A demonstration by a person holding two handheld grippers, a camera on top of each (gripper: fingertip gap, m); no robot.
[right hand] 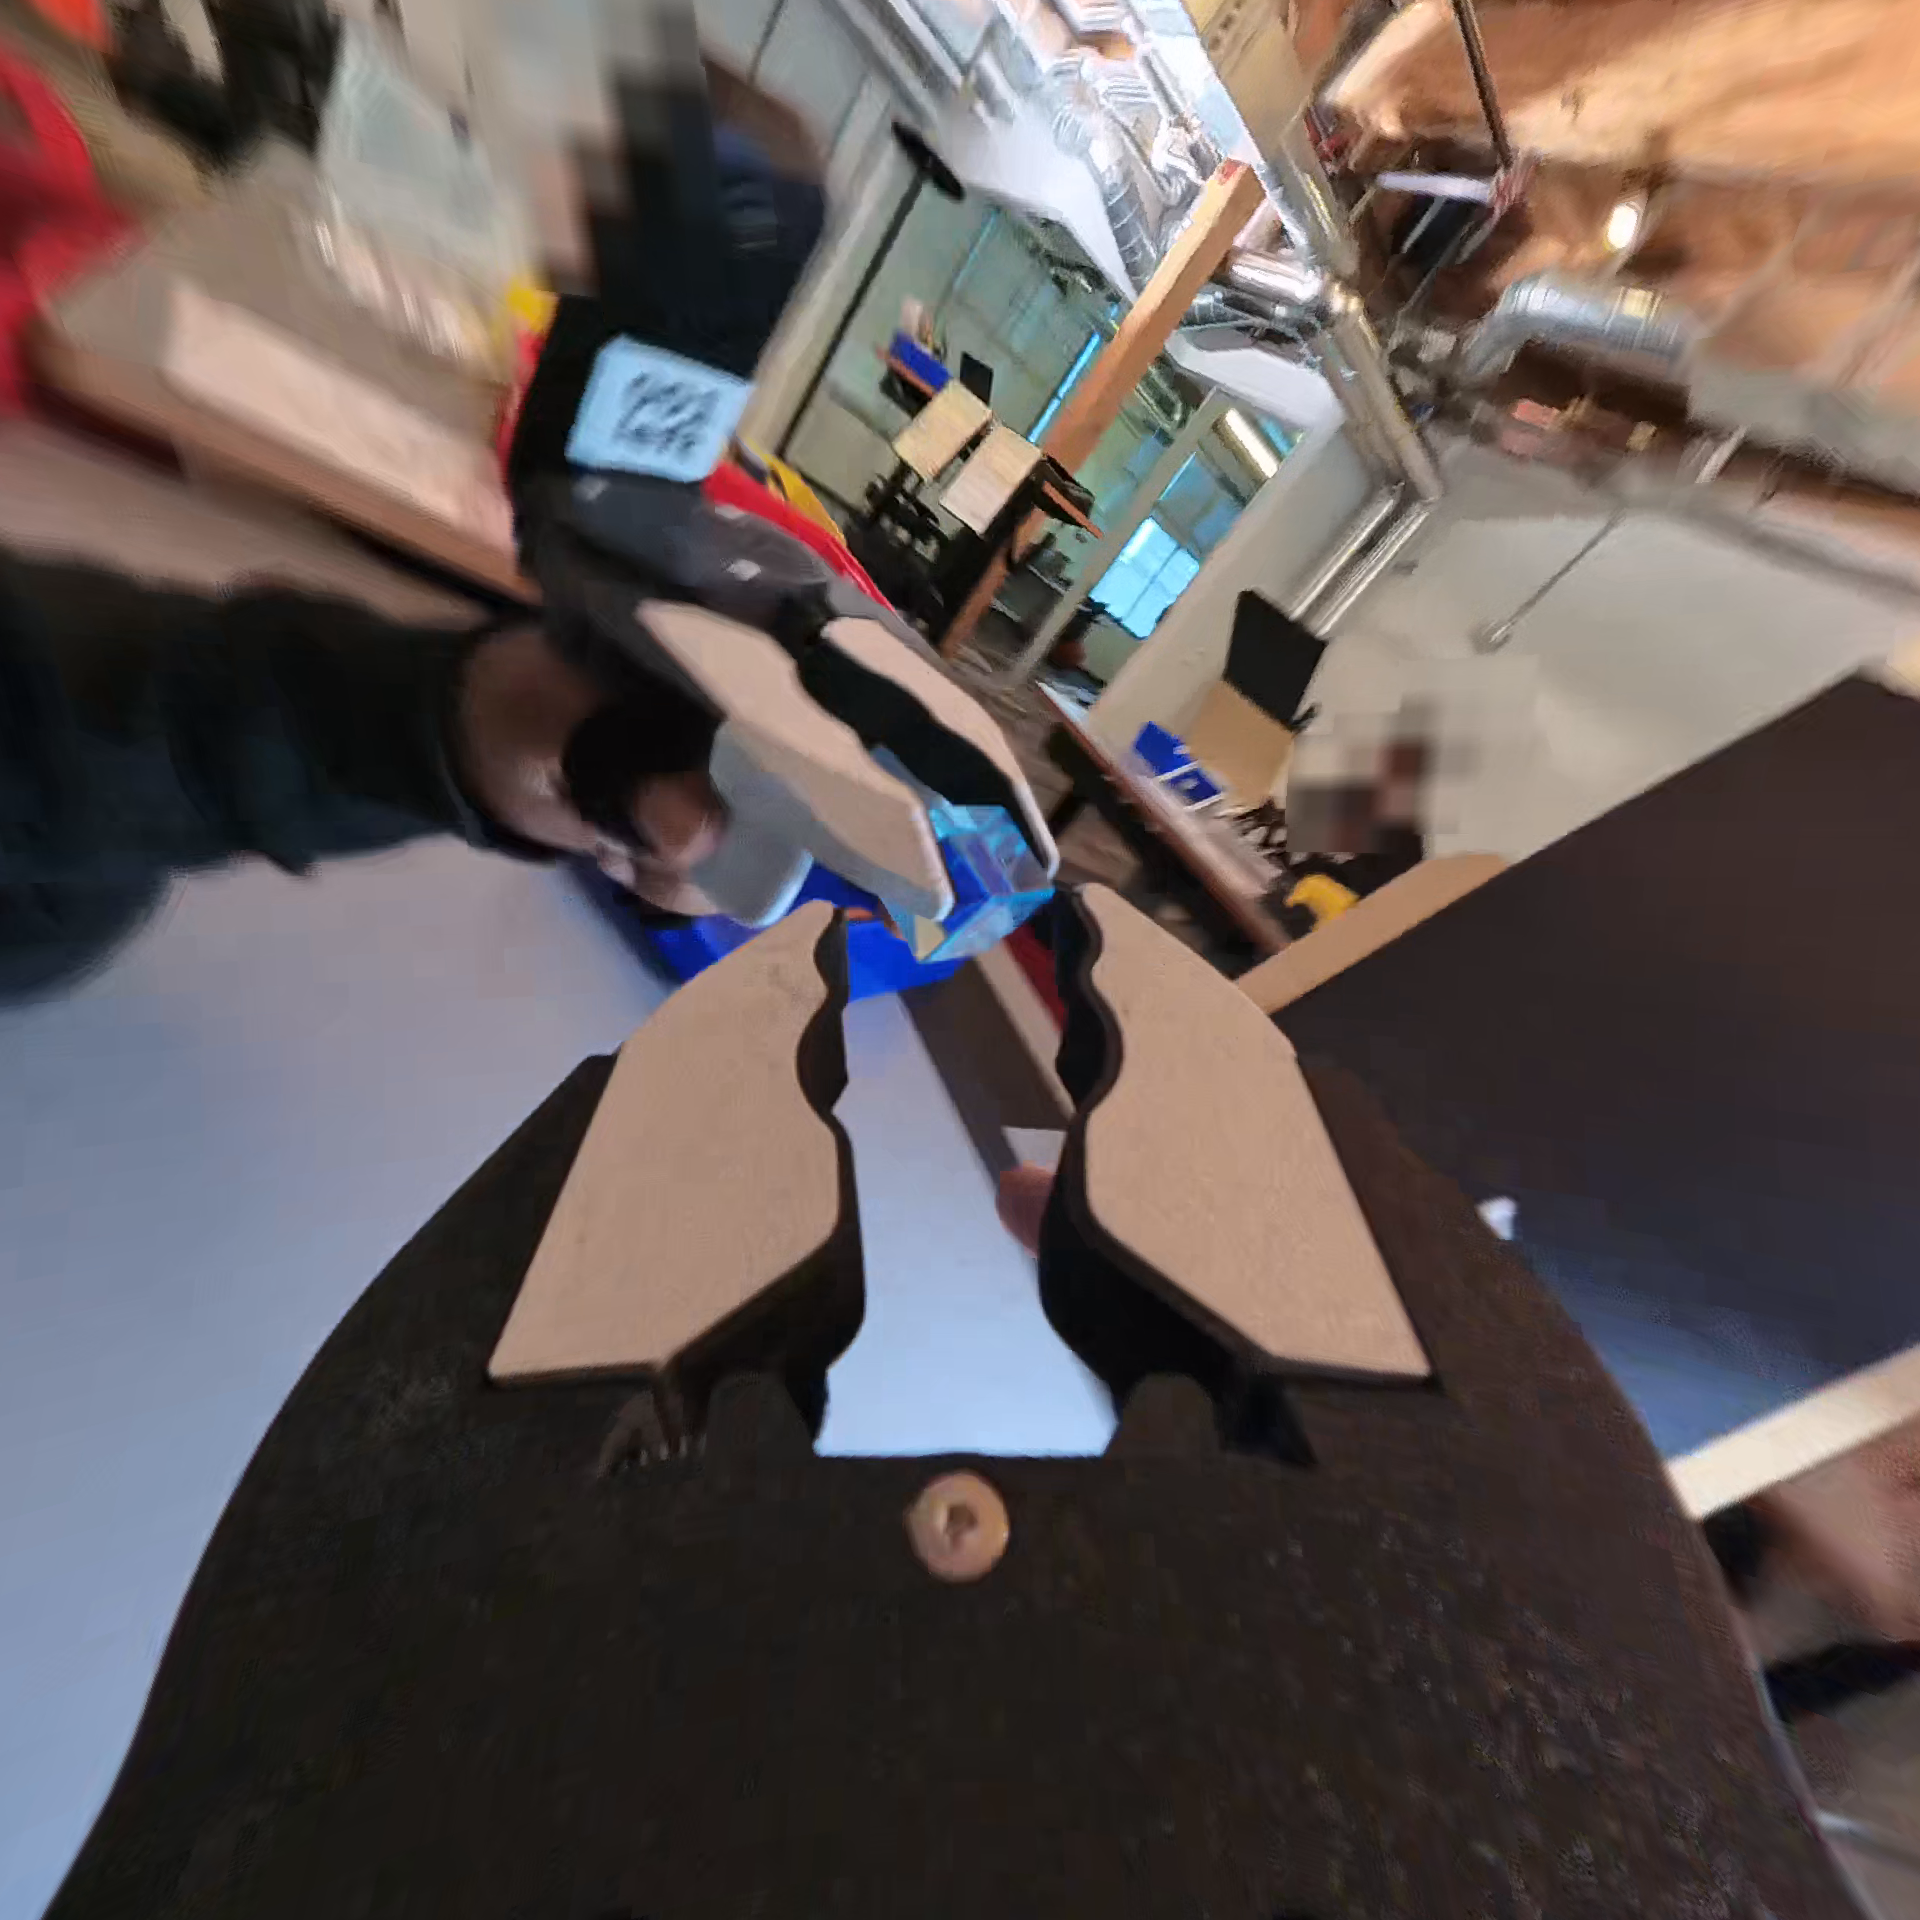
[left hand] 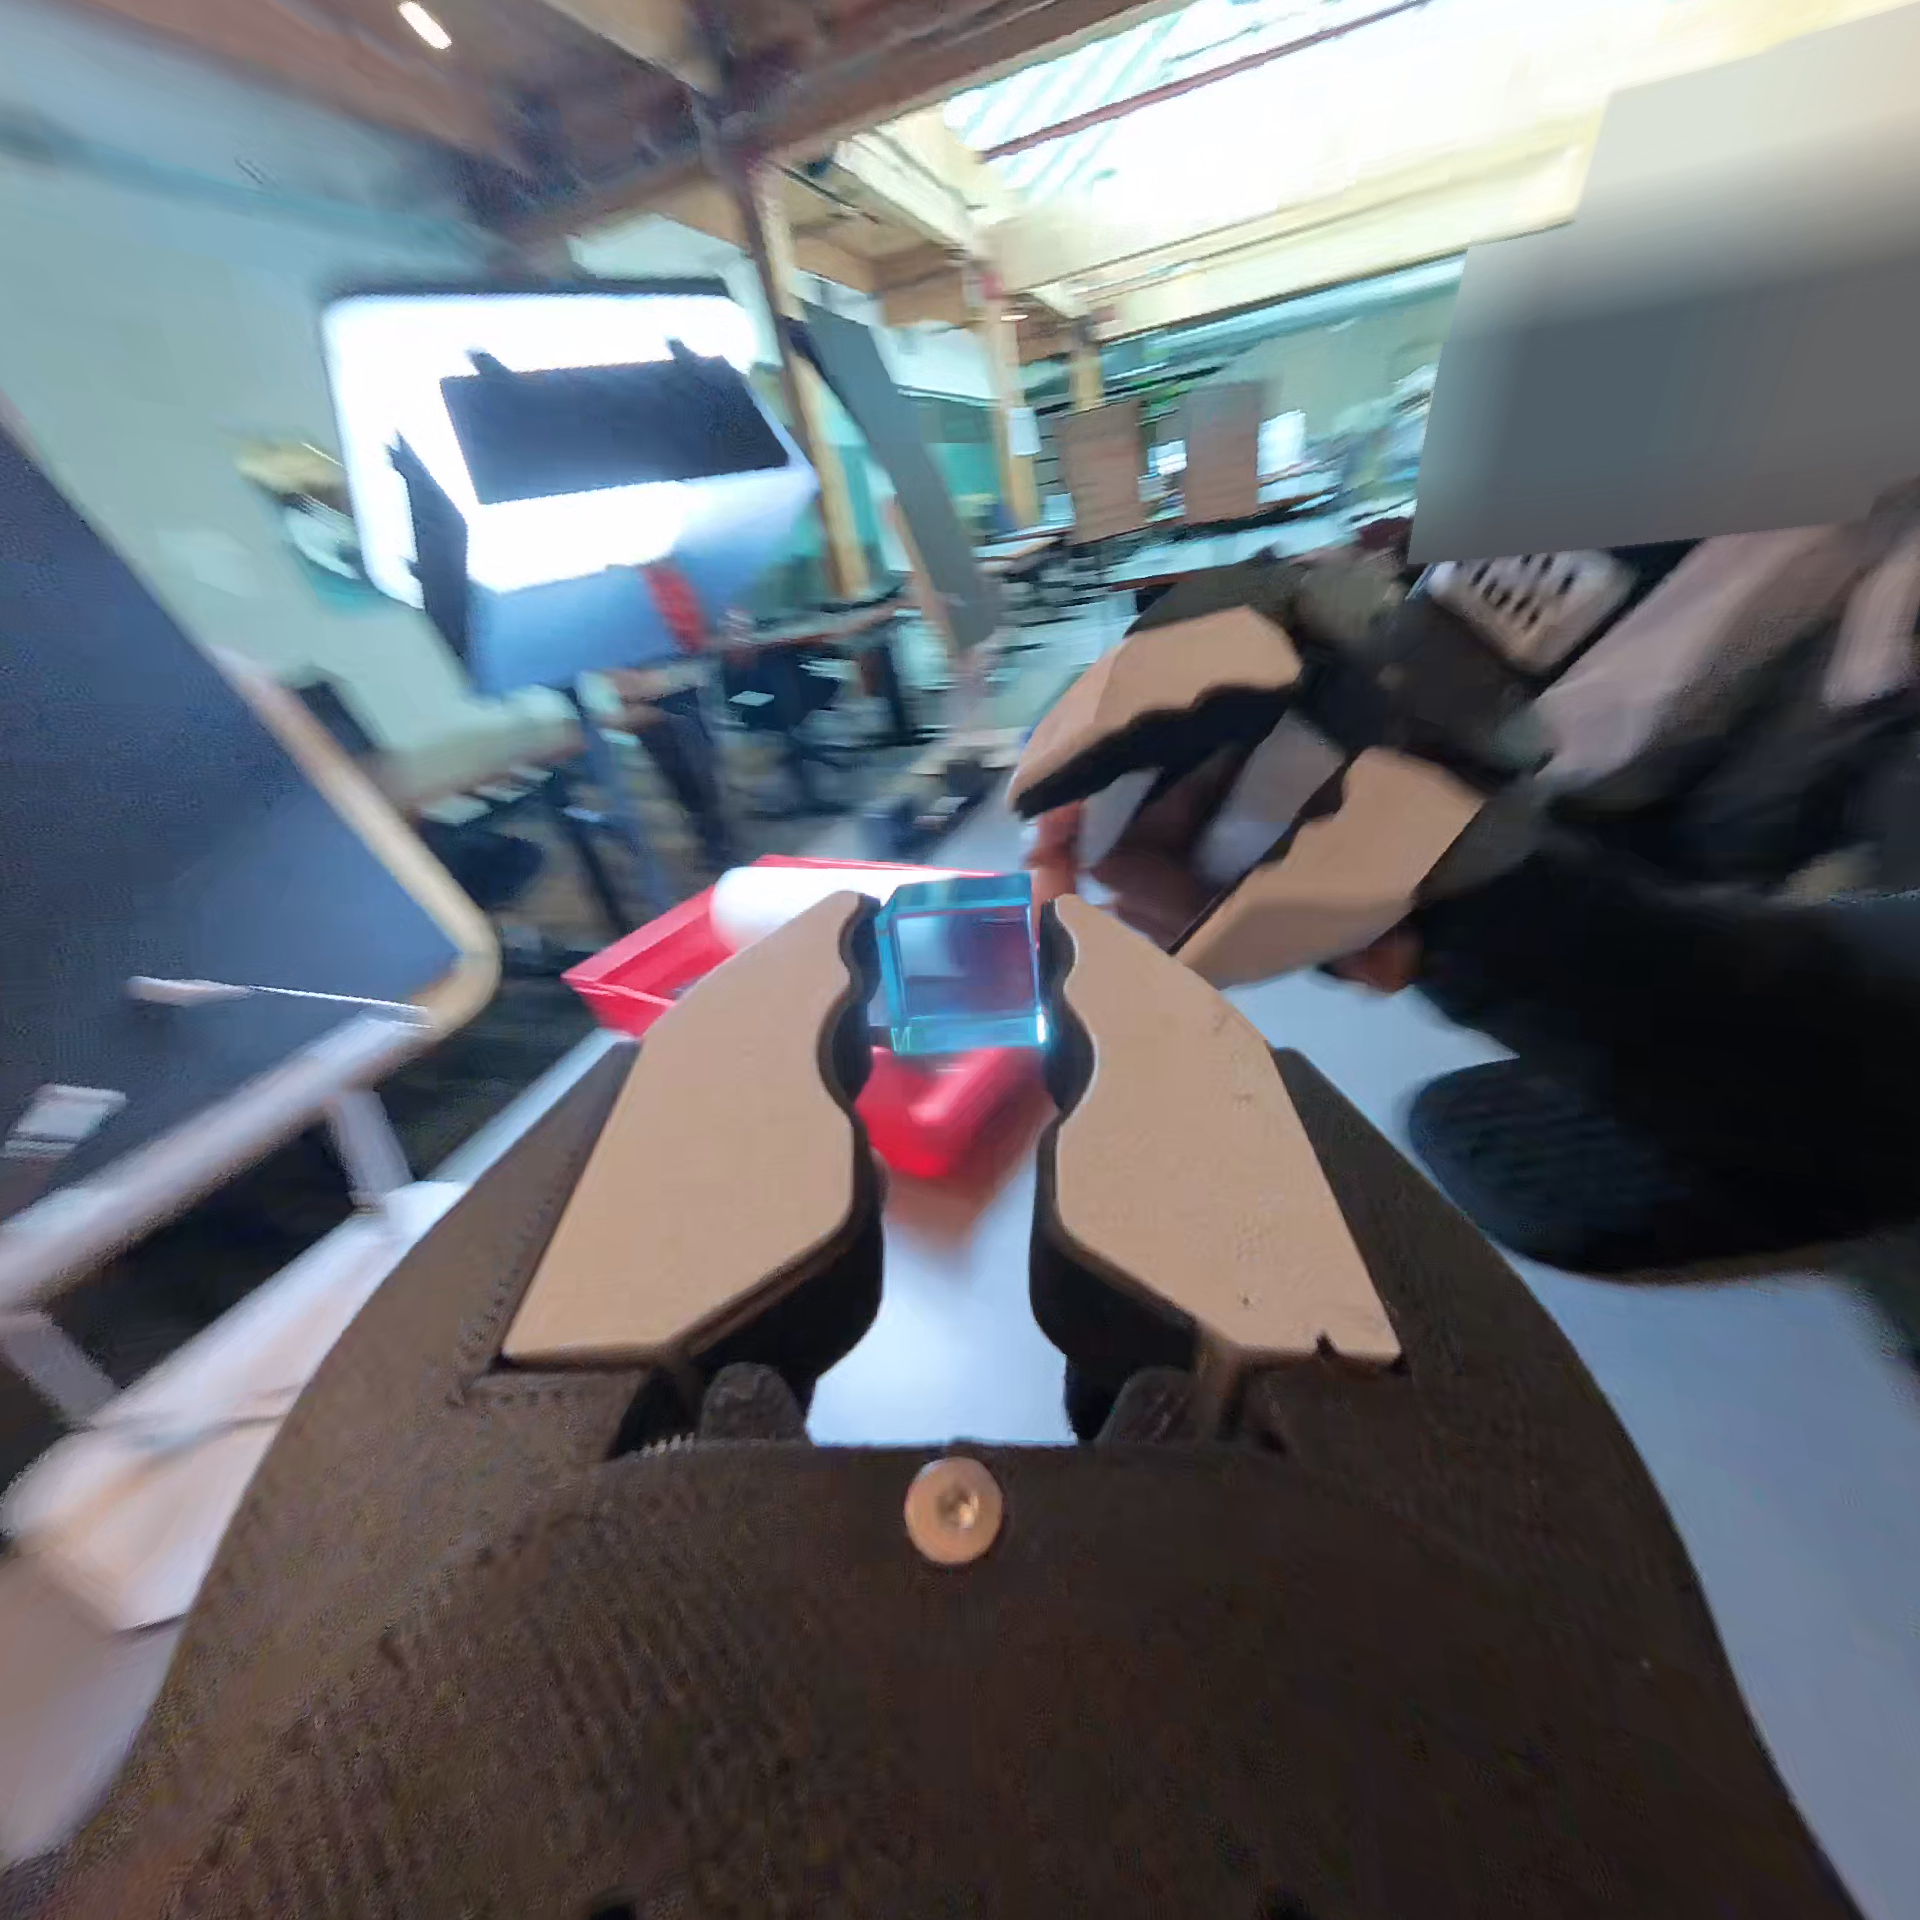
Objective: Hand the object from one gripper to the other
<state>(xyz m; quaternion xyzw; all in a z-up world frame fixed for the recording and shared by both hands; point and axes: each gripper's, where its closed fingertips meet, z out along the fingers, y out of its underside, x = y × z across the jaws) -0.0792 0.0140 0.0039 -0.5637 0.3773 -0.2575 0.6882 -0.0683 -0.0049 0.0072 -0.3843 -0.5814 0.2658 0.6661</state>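
Pale smooth worktop (left hand: 940,1340) is stretching beneath; left gripper (left hand: 956,961) is pinching a clear blue glassy cube (left hand: 961,961) between tan wavy-edged fingers (left hand: 727,1122). Right gripper (right hand: 940,935), fingers spread, is hovering just beside it. Red plastic tray (left hand: 935,1117) is lying partly hidden, background blurred.

Bright daylight overhead, glaring skylight, motion-blurred backgrounds, fisheye-warped edges

One pale blue sticker (right hand: 659,424) with dark handwritten marks, on the black body of my left gripper (right hand: 992,847). Blurred; not transcribed. No other writing on anything I see.
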